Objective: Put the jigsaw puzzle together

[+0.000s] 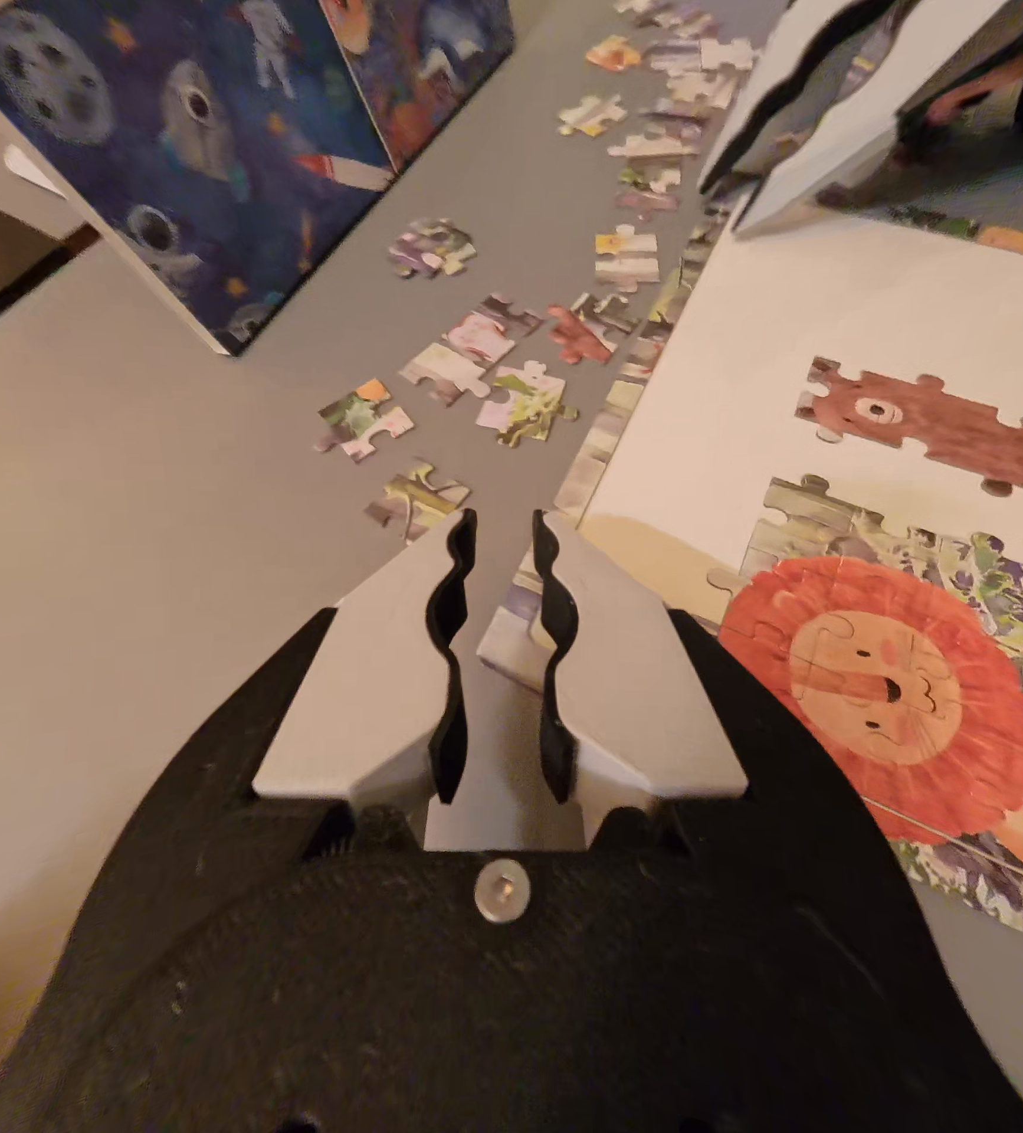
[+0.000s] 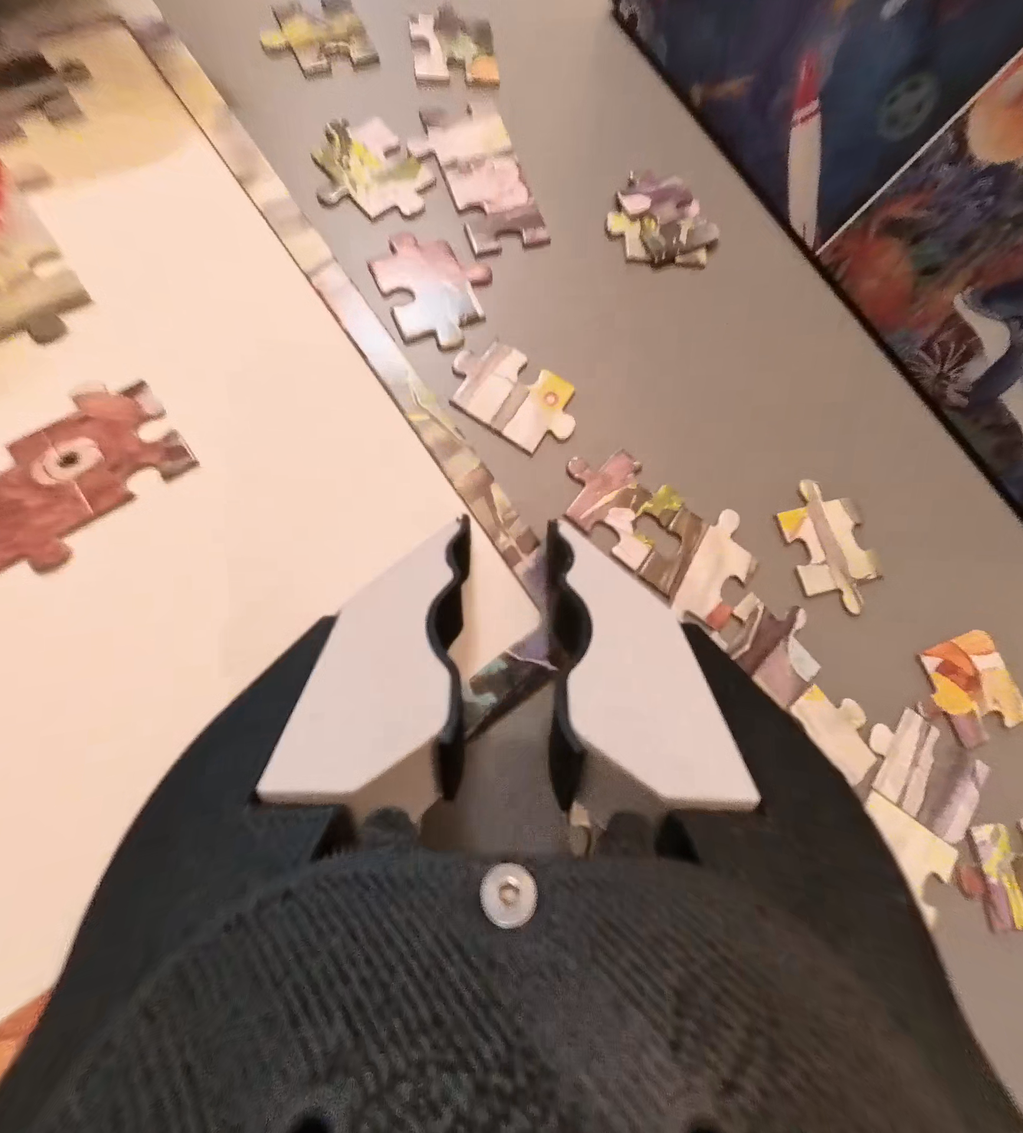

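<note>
The white puzzle board (image 1: pixel 803 319) lies on the grey table, with a printed border. A joined lion section (image 1: pixel 877 693) and a brown bear section (image 1: pixel 938 429) lie on it. Several loose pieces (image 1: pixel 521 398) lie on the table beside its edge. My left gripper (image 1: pixel 500 521) is open by a narrow gap, empty, over the board's near corner (image 1: pixel 512 637). My right gripper (image 2: pixel 506 527) is open by a similar gap, over another corner (image 2: pixel 509 668) of the board (image 2: pixel 221 398). It also shows far off in the left wrist view (image 1: pixel 726 205). Loose pieces (image 2: pixel 515 398) line the edge.
A tall box with a dark blue space picture (image 1: pixel 178 153) stands on the table left of the pieces; it also shows in the right wrist view (image 2: pixel 926 214). A small heap of pieces (image 1: pixel 432 248) lies near it. A table edge (image 1: pixel 18 171) runs at far left. Some 20 centimetres of space lies between my two pairs of fingers.
</note>
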A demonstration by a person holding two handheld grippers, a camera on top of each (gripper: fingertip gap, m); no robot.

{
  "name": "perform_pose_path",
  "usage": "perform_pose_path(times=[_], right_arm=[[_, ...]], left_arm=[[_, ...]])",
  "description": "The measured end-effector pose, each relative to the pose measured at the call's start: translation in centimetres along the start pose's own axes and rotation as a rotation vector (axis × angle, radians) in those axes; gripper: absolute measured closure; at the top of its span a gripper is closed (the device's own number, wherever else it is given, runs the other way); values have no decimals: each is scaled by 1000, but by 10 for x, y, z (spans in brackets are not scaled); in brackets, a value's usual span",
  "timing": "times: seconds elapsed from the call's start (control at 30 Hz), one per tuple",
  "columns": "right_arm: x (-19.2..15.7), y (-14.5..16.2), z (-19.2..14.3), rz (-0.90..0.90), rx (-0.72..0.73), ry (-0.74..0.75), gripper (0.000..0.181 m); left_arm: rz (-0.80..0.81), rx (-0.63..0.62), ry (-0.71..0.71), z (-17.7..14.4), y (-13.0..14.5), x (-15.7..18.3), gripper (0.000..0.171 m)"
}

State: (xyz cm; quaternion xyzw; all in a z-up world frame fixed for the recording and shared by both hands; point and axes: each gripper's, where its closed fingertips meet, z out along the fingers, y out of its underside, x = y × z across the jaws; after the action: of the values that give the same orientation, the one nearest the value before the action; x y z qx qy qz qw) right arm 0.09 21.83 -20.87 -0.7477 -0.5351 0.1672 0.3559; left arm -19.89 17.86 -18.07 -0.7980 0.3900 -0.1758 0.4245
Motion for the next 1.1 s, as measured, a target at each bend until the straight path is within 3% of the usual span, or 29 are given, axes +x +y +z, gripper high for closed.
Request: perform_pose_path(times=[0.17,0.4,0.67,0.93,1.1], right_arm=[[4,4,1,141,3,-25,159],[27,19,-11,232,11,-13,164],[31,22,-12,218,9,8,164],[35,22,-13,204,5,36,158],[35,5,-20,132,74,83,159]], left_arm=[[-50,-39,73,4,6,9,154],[-35,-47,51,5,6,8,153],[-6,-76,43,10,10,11,152],[-74,-3,33,3,-2,6,154],[-79,16,37,3,-7,8,154]])
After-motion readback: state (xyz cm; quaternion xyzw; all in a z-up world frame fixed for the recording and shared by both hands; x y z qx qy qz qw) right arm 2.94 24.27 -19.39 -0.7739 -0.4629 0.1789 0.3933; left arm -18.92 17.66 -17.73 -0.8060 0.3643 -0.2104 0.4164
